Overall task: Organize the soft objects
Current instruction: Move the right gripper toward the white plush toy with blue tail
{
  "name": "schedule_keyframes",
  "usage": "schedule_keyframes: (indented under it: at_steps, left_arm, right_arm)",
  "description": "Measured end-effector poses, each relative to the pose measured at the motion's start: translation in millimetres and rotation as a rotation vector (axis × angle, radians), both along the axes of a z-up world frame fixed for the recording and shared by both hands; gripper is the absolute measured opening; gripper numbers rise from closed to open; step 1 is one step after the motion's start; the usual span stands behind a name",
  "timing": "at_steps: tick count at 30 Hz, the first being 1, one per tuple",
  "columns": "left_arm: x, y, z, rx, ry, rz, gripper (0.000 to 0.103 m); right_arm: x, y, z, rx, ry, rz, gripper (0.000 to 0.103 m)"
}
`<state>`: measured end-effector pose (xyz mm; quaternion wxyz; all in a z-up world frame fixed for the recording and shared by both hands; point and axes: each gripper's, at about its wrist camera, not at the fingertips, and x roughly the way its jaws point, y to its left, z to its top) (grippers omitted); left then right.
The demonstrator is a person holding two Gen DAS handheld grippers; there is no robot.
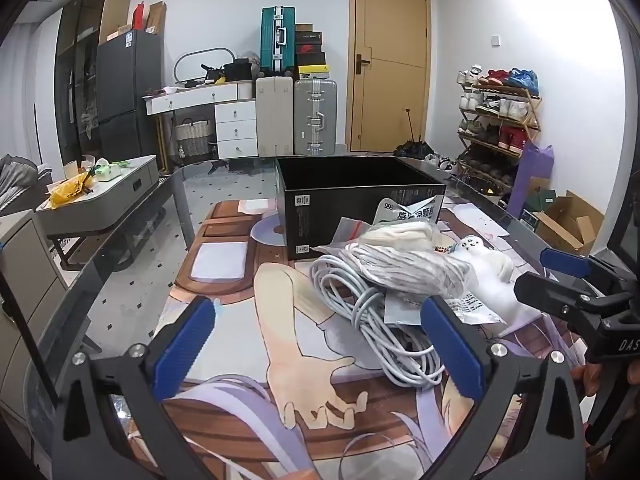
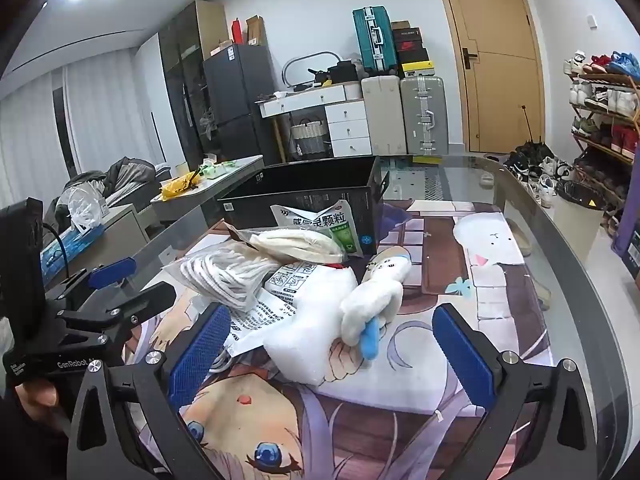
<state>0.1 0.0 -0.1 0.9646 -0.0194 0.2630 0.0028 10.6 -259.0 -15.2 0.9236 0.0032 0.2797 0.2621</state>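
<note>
One black box stands on one glass table. In front of it lies one pile: one coiled grey cable, one bagged white rope, one cream cloth, one green-and-white sachet, one printed leaflet, one white plush toy and one foam pad. Two grippers, left and right, each show two blue-padded fingers. Against the far wall: three suitcases, one door.
</note>
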Motion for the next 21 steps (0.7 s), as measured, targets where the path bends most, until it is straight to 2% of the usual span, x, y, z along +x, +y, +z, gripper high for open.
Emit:
schedule_keyframes:
  at_steps: [21]
  left_arm:
    - [0.8,-0.4,-2.8,-0.016,0.008,-0.004,0.103]
  right_arm:
    - [1.2,-3.0,-3.2,-0.004,0.007,-0.016,0.103]
